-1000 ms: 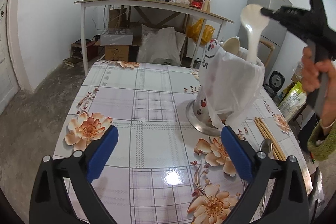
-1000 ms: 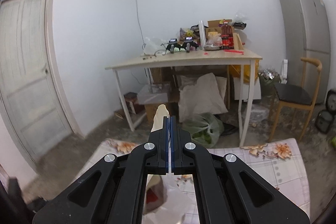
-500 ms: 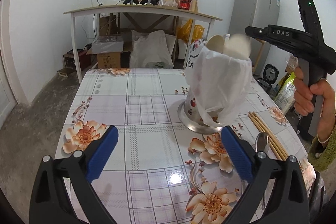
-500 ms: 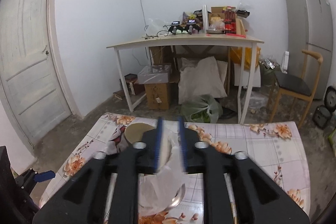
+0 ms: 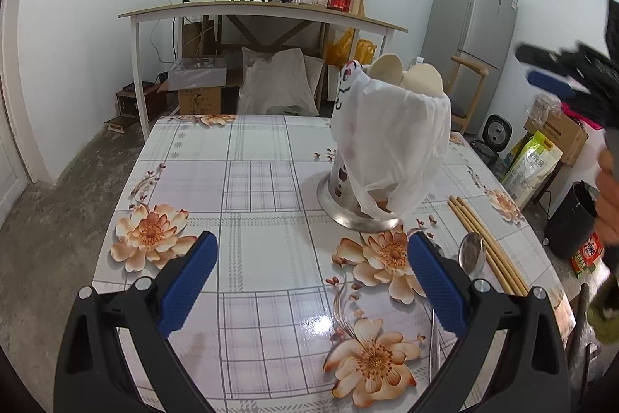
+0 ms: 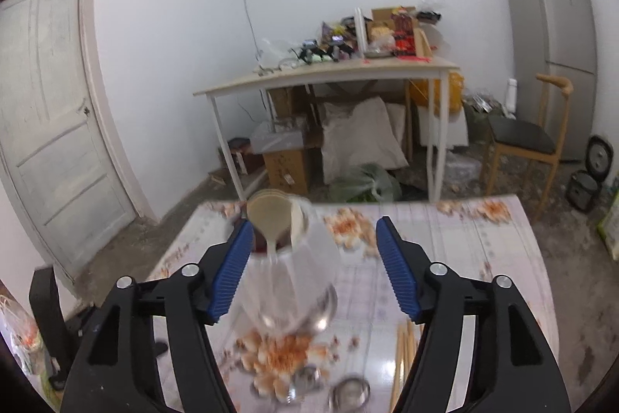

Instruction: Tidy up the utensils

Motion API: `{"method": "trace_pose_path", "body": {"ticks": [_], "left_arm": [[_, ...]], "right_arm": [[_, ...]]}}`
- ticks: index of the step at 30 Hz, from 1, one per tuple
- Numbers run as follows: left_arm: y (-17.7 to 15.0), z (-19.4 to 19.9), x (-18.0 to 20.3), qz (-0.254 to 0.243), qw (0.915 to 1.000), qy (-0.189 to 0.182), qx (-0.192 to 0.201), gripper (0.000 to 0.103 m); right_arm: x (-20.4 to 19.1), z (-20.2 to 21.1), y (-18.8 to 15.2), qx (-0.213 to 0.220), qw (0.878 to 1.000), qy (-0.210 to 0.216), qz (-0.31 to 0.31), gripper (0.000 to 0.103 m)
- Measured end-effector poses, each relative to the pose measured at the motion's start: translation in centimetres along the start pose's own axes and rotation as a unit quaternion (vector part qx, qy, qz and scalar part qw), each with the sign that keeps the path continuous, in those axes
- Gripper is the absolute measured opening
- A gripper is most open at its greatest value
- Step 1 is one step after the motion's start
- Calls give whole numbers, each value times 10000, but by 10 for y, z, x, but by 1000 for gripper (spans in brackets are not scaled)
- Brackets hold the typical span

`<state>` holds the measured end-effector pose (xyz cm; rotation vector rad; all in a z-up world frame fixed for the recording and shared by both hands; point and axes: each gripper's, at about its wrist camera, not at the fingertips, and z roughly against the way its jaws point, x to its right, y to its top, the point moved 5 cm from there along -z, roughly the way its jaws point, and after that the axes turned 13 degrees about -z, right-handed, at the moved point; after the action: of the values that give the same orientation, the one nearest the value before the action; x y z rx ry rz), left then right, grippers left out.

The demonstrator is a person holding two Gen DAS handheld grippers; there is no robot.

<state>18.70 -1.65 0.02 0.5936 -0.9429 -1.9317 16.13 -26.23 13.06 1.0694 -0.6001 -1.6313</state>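
Bag-lined utensil holder (image 5: 390, 157) upright on floral tablecloth (image 5: 247, 180), two pale spoons (image 5: 421, 80) already inside. Loose on cloth just right of holder base: wooden chopsticks (image 5: 483, 246), metal spoon (image 5: 471, 254). Right gripper (image 6: 313, 269) above holder, jaws wide apart, nothing held. Left gripper (image 5: 309, 281) low over cloth, jaws wide apart, empty. Likely next: chopsticks or metal spoon. Risks: thin sticks rolling or splaying out of the pinch on glossy cloth; loose bag snagging on a finger and tipping the holder.
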Motion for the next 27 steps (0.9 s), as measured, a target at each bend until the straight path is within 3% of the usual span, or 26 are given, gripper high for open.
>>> {"method": "trace_pose_path", "body": {"ticks": [8,13,21,24,27], "left_arm": [[-9,8,11,-112,9999,39,-116,96],[-15,7,16,-95,9995,78,-285,96],[-30,-1,21,65,9976,258,-639,96],[-36,-6,22,-10,9944,620,-857,96],[-40,-14,24,59,9915,746,-1061,96]], "right_arm": [[16,19,-62,-552,9970,-549,-19,87],[29,26,-92,-772,9917,-1022,-70,94],[42,25,-133,-1130,9816,-1537,23,95],[43,23,-145,-1371,9773,-1613,-39,95],[43,24,-153,-1429,9734,-1790,8,95]]}}
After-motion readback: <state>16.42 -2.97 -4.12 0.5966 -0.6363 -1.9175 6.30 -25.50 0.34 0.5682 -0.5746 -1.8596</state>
